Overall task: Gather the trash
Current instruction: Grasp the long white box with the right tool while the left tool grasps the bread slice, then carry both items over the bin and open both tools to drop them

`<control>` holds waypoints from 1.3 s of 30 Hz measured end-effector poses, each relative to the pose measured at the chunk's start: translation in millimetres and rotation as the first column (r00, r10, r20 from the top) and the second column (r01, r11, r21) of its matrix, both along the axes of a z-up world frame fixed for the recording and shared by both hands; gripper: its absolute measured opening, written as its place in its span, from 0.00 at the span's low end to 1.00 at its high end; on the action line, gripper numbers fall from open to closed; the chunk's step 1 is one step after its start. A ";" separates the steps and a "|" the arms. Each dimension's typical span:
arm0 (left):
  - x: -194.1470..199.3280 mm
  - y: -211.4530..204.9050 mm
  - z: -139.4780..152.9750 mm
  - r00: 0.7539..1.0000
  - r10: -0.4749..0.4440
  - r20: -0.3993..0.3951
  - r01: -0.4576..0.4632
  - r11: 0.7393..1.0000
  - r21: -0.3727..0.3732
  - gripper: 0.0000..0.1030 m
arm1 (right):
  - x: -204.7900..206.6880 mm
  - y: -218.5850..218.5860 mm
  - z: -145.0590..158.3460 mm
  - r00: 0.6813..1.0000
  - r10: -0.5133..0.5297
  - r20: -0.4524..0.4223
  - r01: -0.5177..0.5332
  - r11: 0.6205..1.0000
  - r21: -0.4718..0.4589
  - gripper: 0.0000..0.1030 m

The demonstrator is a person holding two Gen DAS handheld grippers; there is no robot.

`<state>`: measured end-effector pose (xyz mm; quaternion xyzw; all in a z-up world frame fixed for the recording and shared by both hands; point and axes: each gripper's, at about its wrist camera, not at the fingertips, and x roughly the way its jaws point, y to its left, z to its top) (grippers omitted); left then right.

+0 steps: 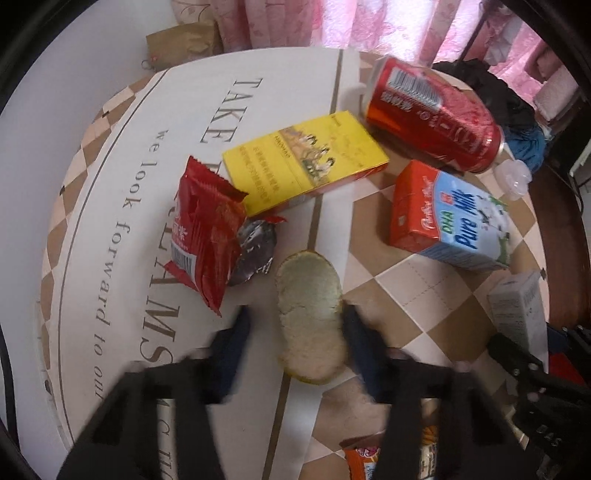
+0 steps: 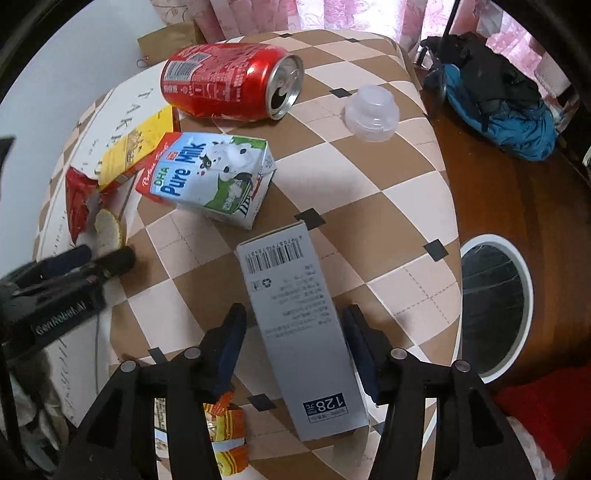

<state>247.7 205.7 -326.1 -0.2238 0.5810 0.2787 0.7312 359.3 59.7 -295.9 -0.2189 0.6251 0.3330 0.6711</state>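
My left gripper (image 1: pixel 295 317) is open, its fingers on either side of a pale round rice cracker (image 1: pixel 310 314) lying on the table. A red snack wrapper (image 1: pixel 207 232), a yellow box (image 1: pixel 303 162), a red can (image 1: pixel 432 114) on its side and a milk carton (image 1: pixel 450 218) lie beyond it. My right gripper (image 2: pixel 293 317) is open around a grey box (image 2: pixel 299 321) lying flat. The milk carton (image 2: pixel 210 173), the can (image 2: pixel 229 81) and a clear plastic cup (image 2: pixel 371 112) lie further out. The left gripper (image 2: pixel 99 258) shows at the left edge.
An orange wrapper (image 2: pixel 229 435) lies under my right gripper. A white-rimmed bin (image 2: pixel 495 306) stands on the wooden floor right of the table's checked cloth (image 2: pixel 369 206). A blue and black bag (image 2: pixel 498 107) lies on the floor. Pink curtains (image 1: pixel 288 22) hang behind.
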 end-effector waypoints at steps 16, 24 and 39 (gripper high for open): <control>-49.6 -37.8 56.4 0.993 -0.035 0.117 0.029 0.998 0.051 0.28 | -16.4 -23.4 30.5 0.999 -0.042 0.034 0.038 0.993 0.113 0.40; -38.9 -63.5 110.5 0.973 -0.102 0.208 0.070 0.986 0.153 0.28 | -6.4 -46.7 76.6 0.992 -0.125 0.027 0.114 0.964 0.242 0.40; 105.0 -195.7 154.9 0.870 -0.315 0.379 0.327 0.945 0.034 0.28 | 104.2 -231.5 132.0 0.897 -0.440 0.040 0.401 0.849 0.345 0.40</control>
